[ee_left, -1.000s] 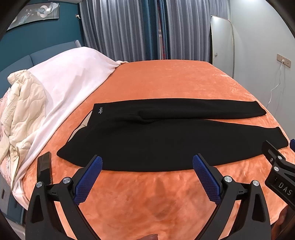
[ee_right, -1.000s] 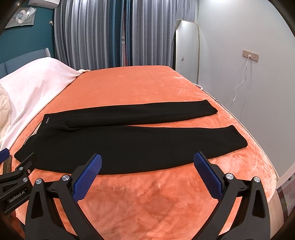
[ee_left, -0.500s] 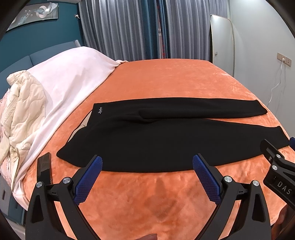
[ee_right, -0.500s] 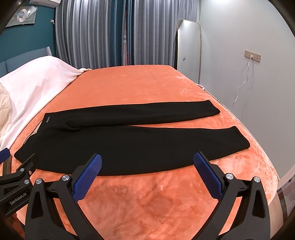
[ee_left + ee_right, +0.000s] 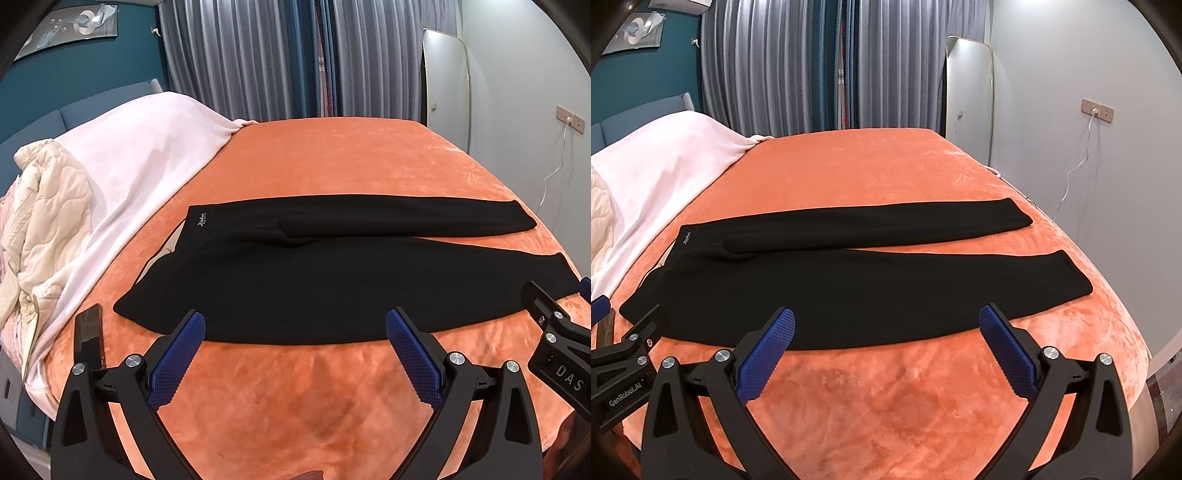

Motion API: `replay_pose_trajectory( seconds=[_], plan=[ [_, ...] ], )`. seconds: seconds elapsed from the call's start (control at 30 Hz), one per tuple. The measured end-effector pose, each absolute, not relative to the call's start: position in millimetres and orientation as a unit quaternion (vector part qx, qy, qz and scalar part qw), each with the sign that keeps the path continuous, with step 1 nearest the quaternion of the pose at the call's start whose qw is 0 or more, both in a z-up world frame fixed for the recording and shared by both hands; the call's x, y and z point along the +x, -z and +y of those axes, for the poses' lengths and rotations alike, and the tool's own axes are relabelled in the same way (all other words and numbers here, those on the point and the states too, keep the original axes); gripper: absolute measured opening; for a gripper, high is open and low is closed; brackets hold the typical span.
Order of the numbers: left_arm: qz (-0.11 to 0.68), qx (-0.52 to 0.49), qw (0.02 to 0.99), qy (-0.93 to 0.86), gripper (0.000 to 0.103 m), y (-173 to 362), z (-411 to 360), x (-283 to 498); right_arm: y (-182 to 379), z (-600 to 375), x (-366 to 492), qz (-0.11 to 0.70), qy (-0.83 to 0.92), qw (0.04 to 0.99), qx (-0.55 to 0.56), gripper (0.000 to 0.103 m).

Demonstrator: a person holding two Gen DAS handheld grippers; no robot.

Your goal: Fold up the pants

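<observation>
An orange bed (image 5: 332, 155) is shown, with black pants (image 5: 332, 280) spread flat, waistband at 9 o'clock, legs toward 3 o'clock. The left gripper (image 5: 295, 334) and right gripper (image 5: 886, 332) are held wide open, empty, at 6 o'clock. Little has changed since a second ago; folding is judged unstarted.

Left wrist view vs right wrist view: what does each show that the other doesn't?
Left wrist only: a dark phone by the bed's near edge, and far more of the cream quilt. Right wrist only: both cuffs of the black pants unobstructed, and the bed's right edge. Both: pants flat on the orange blanket, white sheet, mirror, open tongs holding nothing.
</observation>
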State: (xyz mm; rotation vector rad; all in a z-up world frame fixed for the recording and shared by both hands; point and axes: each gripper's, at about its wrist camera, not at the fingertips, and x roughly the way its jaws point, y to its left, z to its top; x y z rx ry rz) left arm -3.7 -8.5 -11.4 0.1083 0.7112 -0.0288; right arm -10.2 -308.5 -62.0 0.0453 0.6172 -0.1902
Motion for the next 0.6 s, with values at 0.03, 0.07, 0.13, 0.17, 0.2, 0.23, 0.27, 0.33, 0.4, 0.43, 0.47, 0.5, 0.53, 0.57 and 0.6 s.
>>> replay_pose_trajectory(
  seconds=[0.03, 0.07, 0.13, 0.17, 0.2, 0.23, 0.27, 0.33, 0.4, 0.43, 0.47, 0.5, 0.53, 0.57, 0.6],
  plan=[
    [0.348, 0.053, 0.936, 0.013, 0.096, 11.5, -8.3, -3.9, 62.1, -308.4, -10.7, 0.304, 0.093, 0.948, 0.023, 0.098],
    [0.348, 0.053, 0.936, 0.013, 0.096, 11.2, -8.2, -4.0, 62.2, -308.4, -10.3, 0.304, 0.093, 0.948, 0.023, 0.098],
    [0.348, 0.054, 0.936, 0.013, 0.096, 11.1, -7.7, -5.2, 62.7, -308.4, -11.2, 0.305, 0.096, 0.947, 0.022, 0.098],
    [0.348, 0.053, 0.936, 0.013, 0.096, 11.1, -7.7, -5.5, 63.1, -308.8, -10.9, 0.306, 0.095, 0.947, 0.022, 0.098],
    [0.348, 0.053, 0.936, 0.013, 0.096, 11.1, -7.7, -5.8, 63.4, -308.6, -11.1, 0.306, 0.096, 0.947, 0.022, 0.098],
    [0.347, 0.053, 0.936, 0.012, 0.096, 11.2, -7.6, -5.8, 63.4, -308.5, -11.3, 0.305, 0.096, 0.947, 0.022, 0.098],
    [0.348, 0.052, 0.936, 0.011, 0.096, 11.1, -7.3, -5.3, 63.3, -308.4, -11.6, 0.305, 0.096, 0.947, 0.021, 0.098],
    [0.348, 0.052, 0.936, 0.011, 0.096, 11.1, -6.4, -5.8, 63.6, -308.6, -11.4, 0.306, 0.095, 0.947, 0.023, 0.098],
    [0.349, 0.051, 0.936, 0.011, 0.096, 11.2, -6.8, -5.6, 63.7, -308.2, -11.5, 0.306, 0.096, 0.947, 0.022, 0.098],
    [0.349, 0.052, 0.936, 0.011, 0.096, 11.1, -7.0, -5.5, 64.5, -308.2, -11.7, 0.306, 0.096, 0.947, 0.023, 0.098],
    [0.349, 0.053, 0.936, 0.011, 0.096, 11.2, -6.9, -5.5, 64.9, -308.2, -11.8, 0.307, 0.096, 0.947, 0.023, 0.098],
    [0.349, 0.054, 0.936, 0.012, 0.096, 11.4, -7.0, -5.4, 65.4, -308.2, -11.9, 0.308, 0.097, 0.946, 0.023, 0.098],
    [0.349, 0.054, 0.935, 0.012, 0.096, 11.5, -6.9, -4.4, 65.9, -308.2, -11.9, 0.308, 0.097, 0.946, 0.024, 0.098],
    [0.35, 0.055, 0.935, 0.013, 0.096, 11.7, -7.1, -4.3, 66.3, -308.3, -10.8, 0.309, 0.097, 0.946, 0.024, 0.098],
    [0.35, 0.054, 0.935, 0.013, 0.096, 11.9, -6.8, -3.2, 66.7, -308.3, -10.4, 0.31, 0.097, 0.946, 0.024, 0.098]
  ],
)
